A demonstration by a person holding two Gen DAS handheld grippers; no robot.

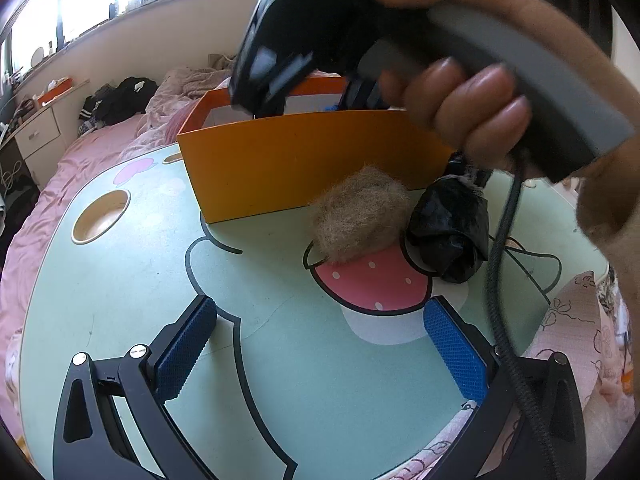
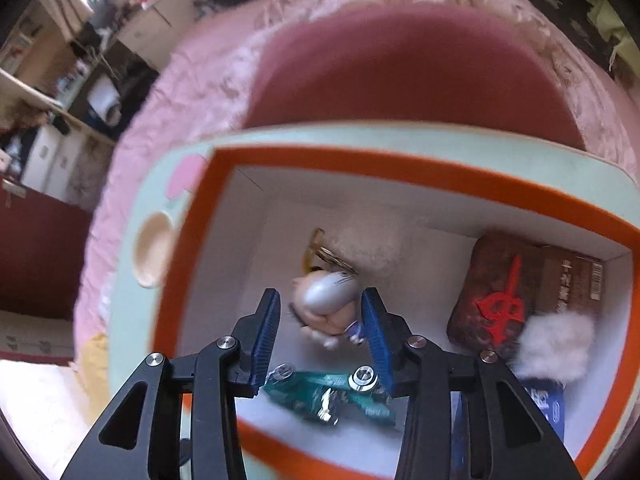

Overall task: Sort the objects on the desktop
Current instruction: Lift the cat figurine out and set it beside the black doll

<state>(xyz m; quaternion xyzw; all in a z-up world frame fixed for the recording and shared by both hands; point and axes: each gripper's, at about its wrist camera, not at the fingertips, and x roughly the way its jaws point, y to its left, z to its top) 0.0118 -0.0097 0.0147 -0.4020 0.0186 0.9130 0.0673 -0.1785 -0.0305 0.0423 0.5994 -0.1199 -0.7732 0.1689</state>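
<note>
An orange box (image 1: 304, 160) stands on the mint green table (image 1: 120, 300). In front of it lie a tan fur ball (image 1: 360, 214) and a crumpled black bag (image 1: 448, 228). My left gripper (image 1: 320, 352) is open and empty, low over the table, short of both. My right gripper (image 2: 320, 332) is open above the orange box (image 2: 192, 280); a small figure keychain (image 2: 328, 304) lies between the fingers on the box floor, apart from the pads. The right gripper with the hand on it also shows in the left wrist view (image 1: 304, 40), above the box.
Inside the box lie a dark red mahjong-print tin (image 2: 500, 300), a white fluffy ball (image 2: 556, 340), a green packet (image 2: 332, 396) and a blue card (image 2: 548, 404). A round cup hole (image 1: 100, 216) is at the table's left. A pink bed (image 1: 48, 184) surrounds the table.
</note>
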